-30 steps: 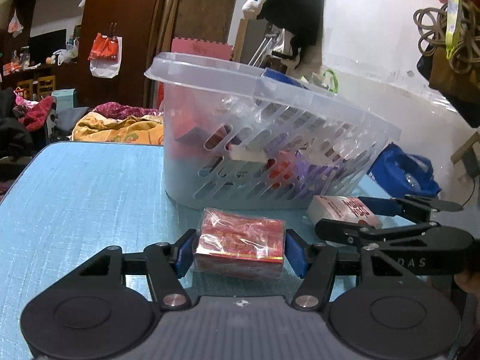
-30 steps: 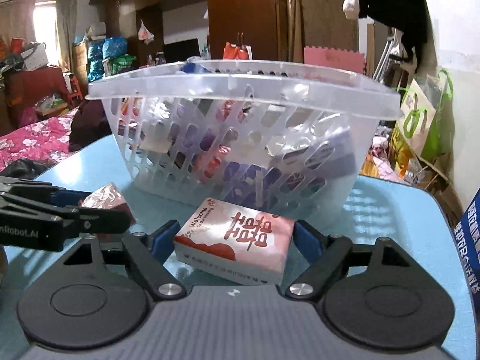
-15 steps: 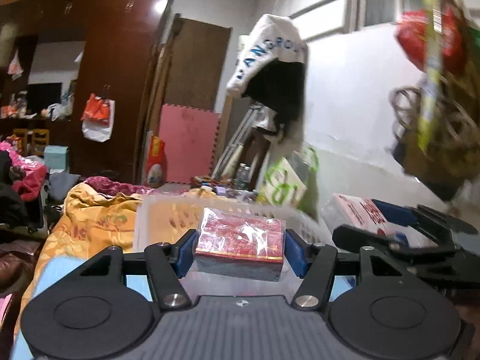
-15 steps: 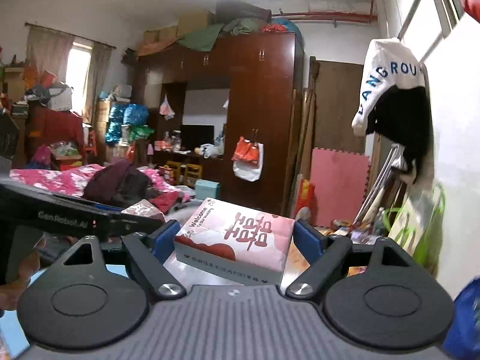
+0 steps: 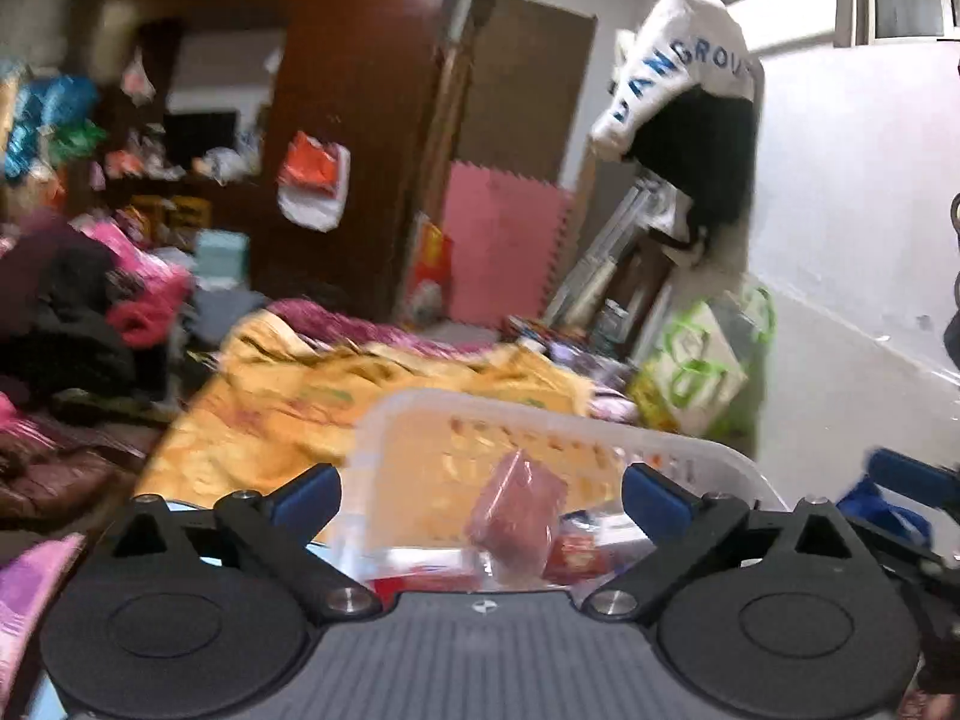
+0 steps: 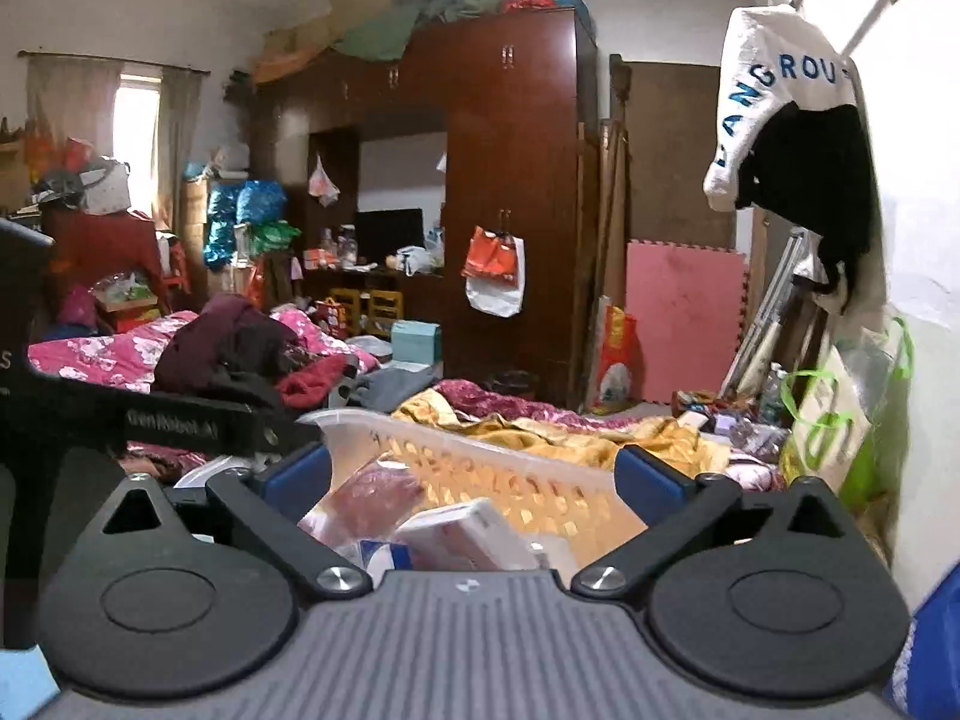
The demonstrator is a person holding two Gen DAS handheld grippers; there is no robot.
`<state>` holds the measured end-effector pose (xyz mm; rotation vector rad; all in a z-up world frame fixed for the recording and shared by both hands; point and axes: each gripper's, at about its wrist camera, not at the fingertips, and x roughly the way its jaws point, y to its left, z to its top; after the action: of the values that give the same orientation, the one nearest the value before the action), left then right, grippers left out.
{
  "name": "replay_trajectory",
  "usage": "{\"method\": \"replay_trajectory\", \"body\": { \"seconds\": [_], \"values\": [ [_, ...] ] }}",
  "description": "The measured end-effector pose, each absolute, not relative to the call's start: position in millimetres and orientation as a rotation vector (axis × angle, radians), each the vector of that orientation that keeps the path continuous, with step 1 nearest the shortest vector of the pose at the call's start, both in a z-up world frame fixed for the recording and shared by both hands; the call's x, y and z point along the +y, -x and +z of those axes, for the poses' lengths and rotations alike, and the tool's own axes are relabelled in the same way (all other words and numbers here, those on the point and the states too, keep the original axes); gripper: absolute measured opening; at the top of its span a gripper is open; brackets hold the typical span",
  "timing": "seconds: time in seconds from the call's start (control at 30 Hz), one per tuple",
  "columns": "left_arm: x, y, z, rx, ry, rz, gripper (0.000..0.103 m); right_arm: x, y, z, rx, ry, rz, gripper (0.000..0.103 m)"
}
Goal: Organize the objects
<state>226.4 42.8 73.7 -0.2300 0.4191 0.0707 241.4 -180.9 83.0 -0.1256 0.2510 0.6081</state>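
- Red packet (image 5: 519, 516), wrapped in clear film, sits tilted and blurred between the left gripper's (image 5: 480, 489) two blue pads without touching either one; it lies over the open top of the basket (image 5: 708, 450).
- The same red packet (image 6: 375, 501) appears in the right wrist view, low inside the basket on its left side.
- White and pink box (image 6: 462, 534) lies tilted just beside the red packet, between the right gripper's (image 6: 471, 474) pads and clear of both.
- Left gripper points slightly downward over the basket; its jaws are opening and stand spread wide, with the red packet loose in the gap.
- Right gripper points slightly downward over the same basket; its jaws are opening and spread wide, with the box and packet below, neither pinched.
- The left gripper's black arm crosses the left side of the right wrist view, near the basket's near-left corner.
- The basket is translucent white plastic with slotted walls; its far rim (image 6: 480, 450) curves across both views just beyond the pads.
- Other small red and white packages lie in the basket bottom, too blurred to tell apart.
- Beyond the far rim lies a crumpled yellow cloth (image 6: 600, 435), then a dark wooden wardrobe (image 6: 510, 180) well behind.
- On the right, a white wall (image 5: 840, 240) runs close alongside.
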Motion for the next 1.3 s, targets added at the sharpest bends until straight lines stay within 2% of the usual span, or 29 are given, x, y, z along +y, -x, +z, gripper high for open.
{"method": "replay_trajectory", "body": {
  "seconds": [0.23, 0.8, 1.3],
  "values": [
    [40, -177, 83, 0.305, 0.196, -0.016, 0.101, -195, -208, 73, 0.302, 0.202, 0.505, 0.103],
    [-13, -153, 67, 0.318, 0.04, -0.026, 0.102, -219, -189, 50, 0.298, 0.116, 0.389, 0.103],
    [-24, -155, 57, 0.378, 0.003, -0.048, 0.102, -225, -189, 43, 0.306, 0.074, 0.379, 0.103]
  ]
}}
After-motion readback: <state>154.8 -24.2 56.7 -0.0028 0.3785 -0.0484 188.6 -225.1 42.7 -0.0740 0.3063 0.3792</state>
